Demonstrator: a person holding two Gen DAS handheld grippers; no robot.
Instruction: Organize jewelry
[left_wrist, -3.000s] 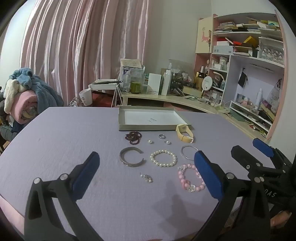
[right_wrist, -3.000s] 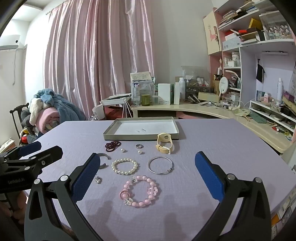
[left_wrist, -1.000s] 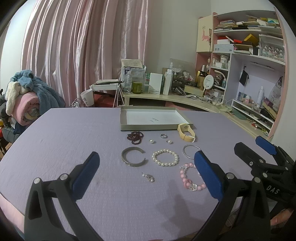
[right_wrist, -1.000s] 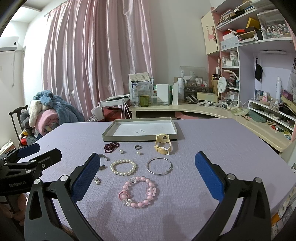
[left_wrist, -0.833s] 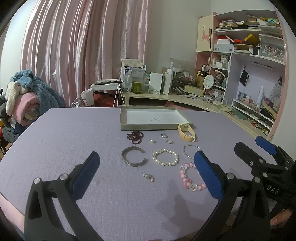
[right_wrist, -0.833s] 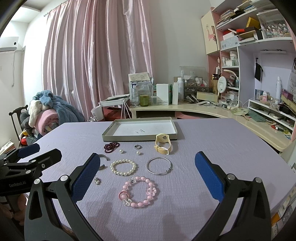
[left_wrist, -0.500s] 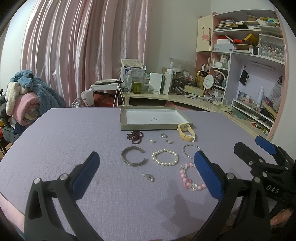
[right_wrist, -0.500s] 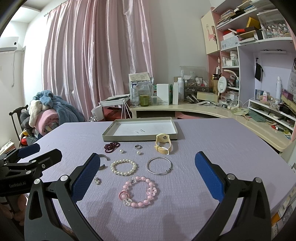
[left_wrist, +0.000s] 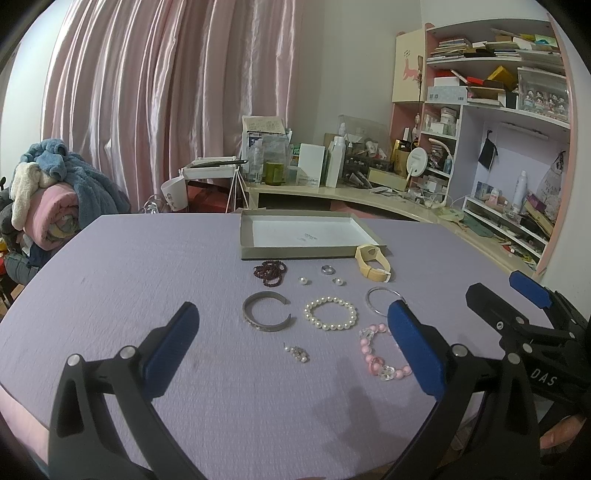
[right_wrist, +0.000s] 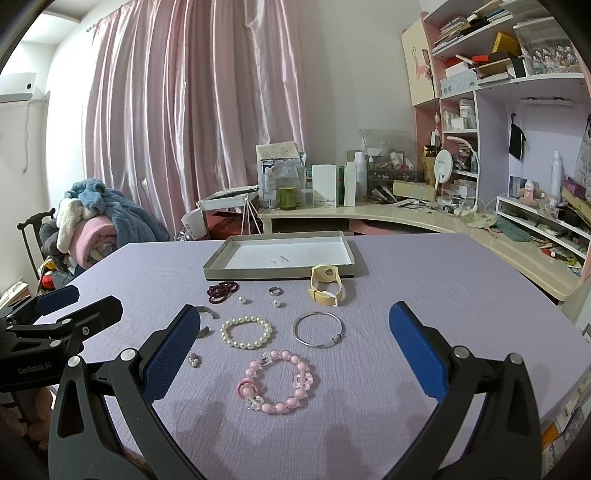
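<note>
Jewelry (right_wrist: 277, 382) (loose on the table) lies beyond both grippers' spread fingers (right_wrist: 415, 349).

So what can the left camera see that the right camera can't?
Only the left wrist view shows the whole open silver cuff bangle and the right tongs at its edge. Only the right wrist view shows the whole pink bead bracelet, the white air conditioner and the left tongs. Both show the shallow grey cardboard tray, white pearl bracelet, cream yellow watch and thin silver hoop bangle.
</note>
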